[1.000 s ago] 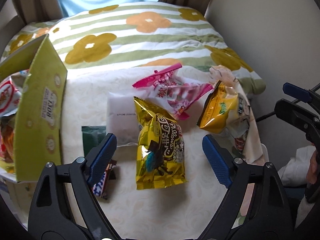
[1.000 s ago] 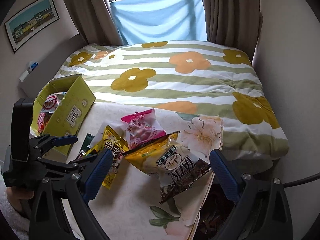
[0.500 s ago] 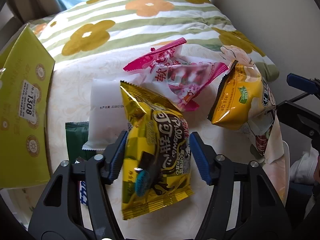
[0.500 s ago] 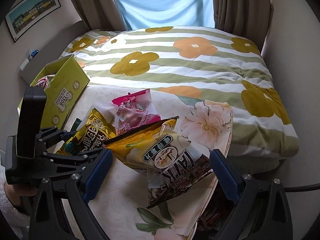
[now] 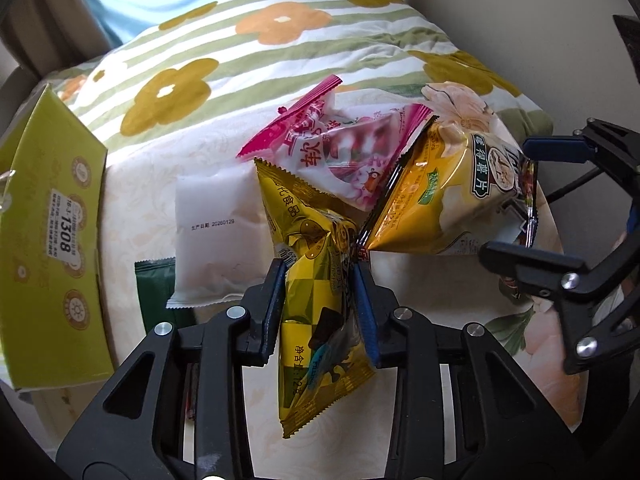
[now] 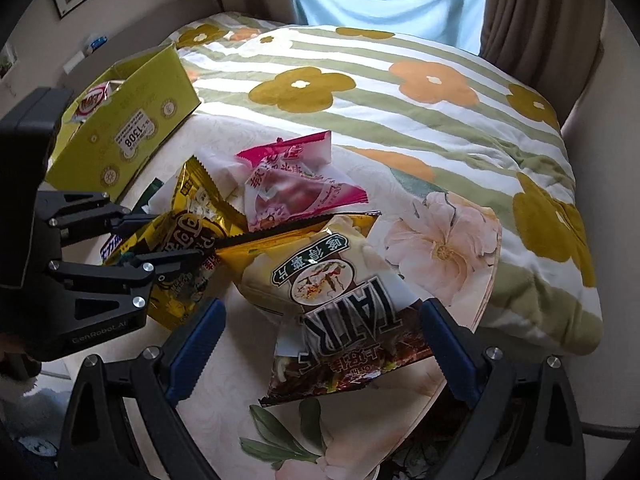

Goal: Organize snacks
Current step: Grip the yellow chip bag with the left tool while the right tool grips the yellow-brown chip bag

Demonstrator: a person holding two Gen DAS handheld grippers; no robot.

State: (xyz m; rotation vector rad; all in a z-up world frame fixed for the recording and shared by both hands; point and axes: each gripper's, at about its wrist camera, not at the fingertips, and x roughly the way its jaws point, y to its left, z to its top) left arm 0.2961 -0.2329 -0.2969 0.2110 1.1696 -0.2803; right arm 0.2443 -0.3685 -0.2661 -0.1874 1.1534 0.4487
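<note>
My left gripper (image 5: 318, 276) points down at a small table, its jaws closing, and the blue pads squeeze a crumpled yellow snack bag (image 5: 308, 320) from both sides. In the right wrist view the same gripper (image 6: 172, 236) clamps that yellow bag (image 6: 188, 216). A pink-and-white snack bag (image 5: 344, 156) lies just behind it. My right gripper (image 6: 322, 312) stands open, its wide-apart blue pads on either side of a golden chip bag (image 6: 340, 292) without touching it. The left wrist view shows the right gripper (image 5: 532, 200) around that chip bag (image 5: 448, 200).
A yellow-green cardboard box (image 5: 52, 240) with snacks inside stands at the table's left. A white packet (image 5: 216, 232) and a dark green packet (image 5: 154, 292) lie beside the yellow bag. Behind the table spreads a bed with a flowered striped quilt (image 6: 400, 92); walls and curtains close in beyond.
The left gripper came down over the yellow bag and closed on it, crumpling it. The right gripper sank, still open, so the chip bag now lies between its pads.
</note>
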